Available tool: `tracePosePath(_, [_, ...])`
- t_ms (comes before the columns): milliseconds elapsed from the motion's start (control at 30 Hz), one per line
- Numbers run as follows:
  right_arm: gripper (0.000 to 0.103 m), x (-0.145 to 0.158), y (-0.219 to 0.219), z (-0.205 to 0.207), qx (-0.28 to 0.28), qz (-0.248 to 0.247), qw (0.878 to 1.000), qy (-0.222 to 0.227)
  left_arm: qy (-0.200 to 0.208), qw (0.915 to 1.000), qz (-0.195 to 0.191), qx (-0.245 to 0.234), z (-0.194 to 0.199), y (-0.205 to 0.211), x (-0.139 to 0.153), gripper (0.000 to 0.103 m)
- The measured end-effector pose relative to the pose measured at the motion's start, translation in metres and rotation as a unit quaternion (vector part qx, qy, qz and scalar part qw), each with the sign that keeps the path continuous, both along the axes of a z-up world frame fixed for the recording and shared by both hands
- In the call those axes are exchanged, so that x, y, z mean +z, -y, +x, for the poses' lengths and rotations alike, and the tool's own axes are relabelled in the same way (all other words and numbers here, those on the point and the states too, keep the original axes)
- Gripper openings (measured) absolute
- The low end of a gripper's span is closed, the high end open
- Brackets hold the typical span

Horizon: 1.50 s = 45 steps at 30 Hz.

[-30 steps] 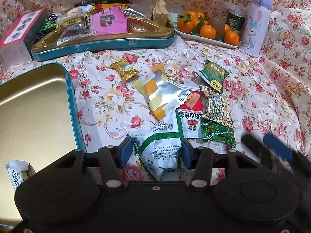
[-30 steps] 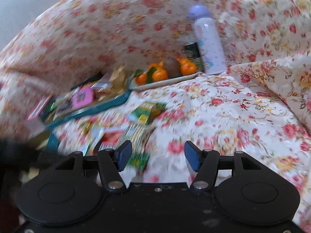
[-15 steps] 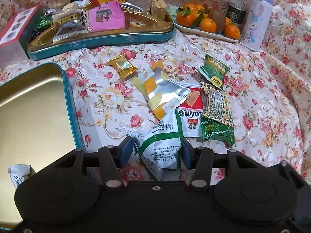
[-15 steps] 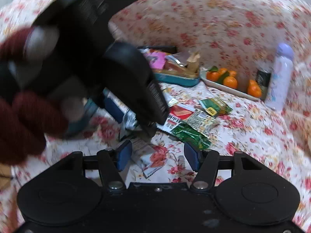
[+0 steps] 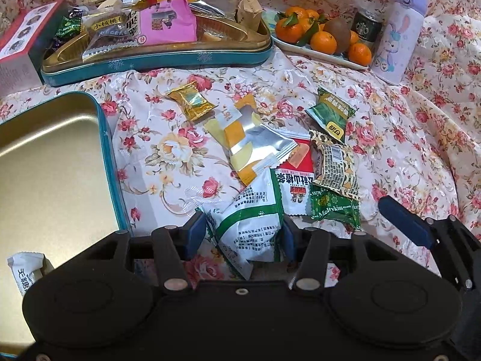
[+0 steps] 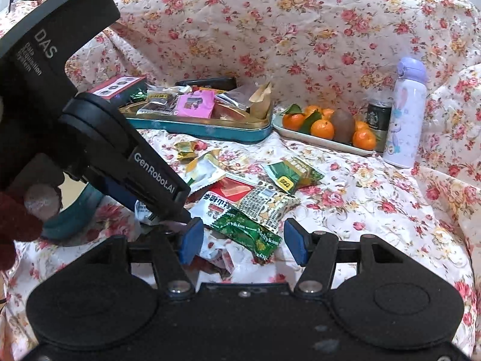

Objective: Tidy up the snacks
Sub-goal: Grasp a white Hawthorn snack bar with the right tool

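Floral cloth (image 5: 405, 156) covered everything, draped over what looked like a sofa or bed rather than a counter, and the loose snacks lay scattered across it. At the back a teal tin (image 5: 156, 60) already held a heap of packets, and a second, nearly empty gold-lined tin (image 5: 105, 150) sat at the left with one small white packet (image 5: 25, 269) in its corner.

The left claw (image 5: 240, 237) was lowered over the white-and-green packet (image 5: 252, 219), its pads on either side of the wrapper's crumpled end; whether they truly pinched it I could not tell. The right claw (image 6: 242, 240) stood open around the green Meltykiss candy (image 6: 249, 233), pads clear of it.

To my eye these were feather-light things: thin, glossy film wrappers that would crinkle, slide on the slick cloth and slip from a loose hold. The white-and-green one looked puffy and soft, likely best taken across the flat sealed edge, not the air-filled belly. The Meltykiss seemed firmer in the middle, so squeezing across its body should hold better than its twisted ends. Neighbouring packets overlapped and might drag along.
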State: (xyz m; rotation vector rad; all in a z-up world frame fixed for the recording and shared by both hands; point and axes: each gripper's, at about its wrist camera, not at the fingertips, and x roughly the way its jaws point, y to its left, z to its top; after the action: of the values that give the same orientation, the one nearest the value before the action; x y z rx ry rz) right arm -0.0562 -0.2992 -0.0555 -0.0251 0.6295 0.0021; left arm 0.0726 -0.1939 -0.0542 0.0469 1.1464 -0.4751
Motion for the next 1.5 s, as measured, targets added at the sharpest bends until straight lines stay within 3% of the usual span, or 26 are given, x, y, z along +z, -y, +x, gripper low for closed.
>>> tracePosePath(167, [0.060,-0.004,-0.013,-0.002,0.031,-0.013,0.999,-0.004,0.002,1.0000,0.003,0.000,0.000,0.001,0.000,0.057])
tracePosePath(433, [0.040,-0.014,-0.027,0.002,0.068,-0.014,0.997,-0.022,0.003,1.0000,0.003,0.000,-0.001,0.001,0.000,0.057])
tracePosePath(567, [0.031,-0.015,-0.028,0.000,0.066,-0.020,0.997,-0.023,0.004,1.0000,0.004,0.000,-0.001,0.001,0.000,0.057])
tracePosePath(767, [0.024,-0.011,-0.023,-0.013,0.024,-0.034,0.998,-0.041,0.013,0.9997,0.019,-0.008,-0.004,0.006,-0.001,0.057])
tracePosePath(1000, [0.024,-0.005,0.004,-0.023,-0.062,-0.023,0.996,-0.066,0.028,0.9985,0.044,-0.019,-0.007,0.012,-0.002,0.057])
tracePosePath(1167, [0.025,-0.006,0.016,-0.021,-0.078,-0.010,0.995,-0.066,0.045,0.9969,0.058,-0.029,-0.013,0.016,-0.003,0.057])
tracePosePath(1500, [0.045,-0.012,0.017,-0.010,-0.083,0.034,0.993,-0.070,0.071,0.9959,0.046,-0.032,-0.027,0.004,-0.003,0.053])
